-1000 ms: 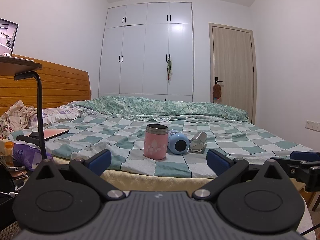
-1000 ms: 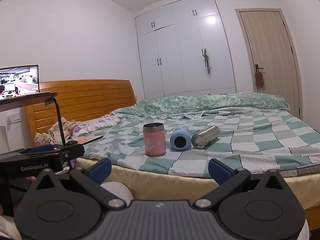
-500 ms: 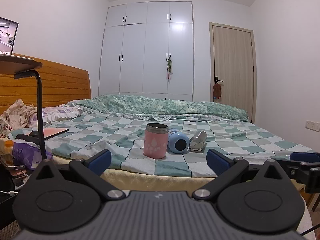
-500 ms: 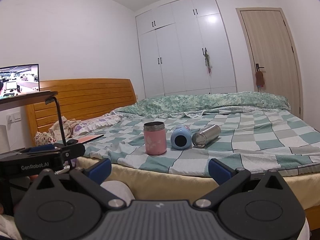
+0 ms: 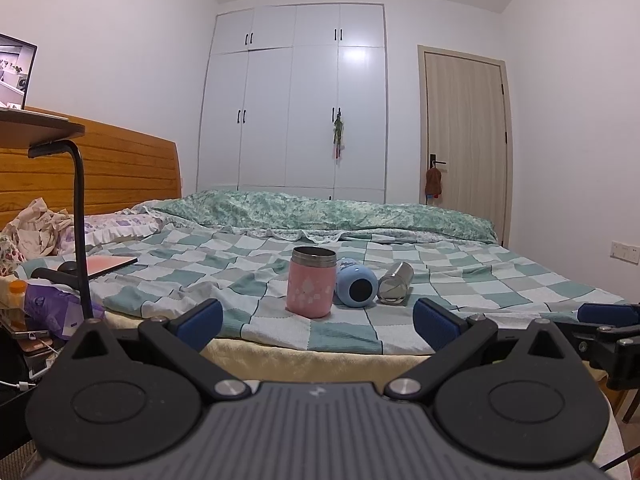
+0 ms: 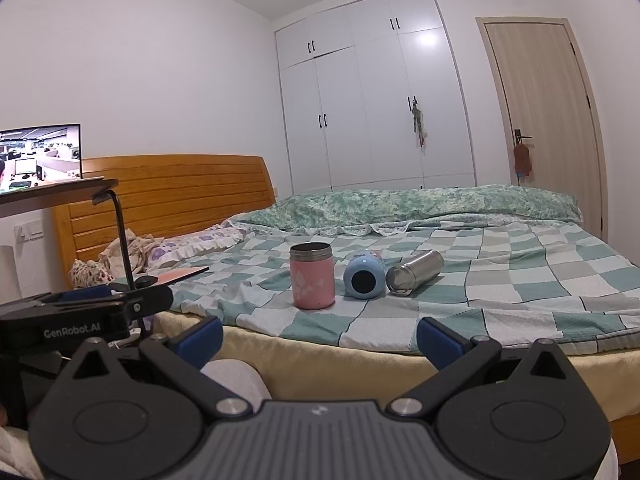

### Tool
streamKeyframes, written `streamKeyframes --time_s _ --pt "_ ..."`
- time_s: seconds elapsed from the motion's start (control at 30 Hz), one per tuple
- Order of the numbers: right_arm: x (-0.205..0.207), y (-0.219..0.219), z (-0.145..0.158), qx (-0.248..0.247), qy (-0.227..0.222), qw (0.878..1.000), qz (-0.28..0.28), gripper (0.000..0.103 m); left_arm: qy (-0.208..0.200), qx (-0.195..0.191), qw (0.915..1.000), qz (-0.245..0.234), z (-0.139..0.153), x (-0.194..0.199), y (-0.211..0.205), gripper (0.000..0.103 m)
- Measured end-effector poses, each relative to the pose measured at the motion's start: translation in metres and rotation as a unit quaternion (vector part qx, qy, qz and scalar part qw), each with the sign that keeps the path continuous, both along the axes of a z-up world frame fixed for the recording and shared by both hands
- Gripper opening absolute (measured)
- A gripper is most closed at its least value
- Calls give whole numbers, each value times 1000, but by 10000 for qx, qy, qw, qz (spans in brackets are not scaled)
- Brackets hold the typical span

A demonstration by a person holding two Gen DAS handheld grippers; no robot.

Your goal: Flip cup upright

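Three cups rest on the checkered bedspread (image 5: pixel 480 280) near the bed's front edge. A pink cup (image 5: pixel 311 287) (image 6: pixel 313 276) stands upright with its mouth up. A blue cup (image 5: pixel 356 287) (image 6: pixel 363 278) lies on its side, base toward me. A steel cup (image 5: pixel 395 283) (image 6: pixel 414 272) lies on its side to its right. My left gripper (image 5: pixel 318 320) is open and empty, short of the bed edge. My right gripper (image 6: pixel 320 334) is open and empty, also short of the bed.
A wooden headboard (image 6: pixel 168 196) and pillows are at the left. A side table with a black stand (image 5: pixel 78 216) and a screen (image 6: pixel 40 156) stands left of the bed. A thin pink notebook (image 5: pixel 106 264) lies on the bed. Wardrobe (image 5: pixel 296 100) and door (image 5: pixel 464 128) behind.
Both views have shifted slightly; the cups look a little lower and nearer. Nothing on the bed has moved and both grippers stay open.
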State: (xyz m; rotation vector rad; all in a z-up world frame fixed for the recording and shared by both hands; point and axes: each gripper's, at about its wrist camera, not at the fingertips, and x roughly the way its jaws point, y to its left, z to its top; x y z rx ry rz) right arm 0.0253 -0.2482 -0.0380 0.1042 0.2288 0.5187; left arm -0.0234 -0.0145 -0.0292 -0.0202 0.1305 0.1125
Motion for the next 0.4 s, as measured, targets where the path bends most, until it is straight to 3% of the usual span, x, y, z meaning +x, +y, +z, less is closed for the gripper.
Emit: streamKeyframes --time_s 0.4 --pt "-1 0 0 -12 0 10000 -1 103 6 41 10000 -14 0 0 0 103"
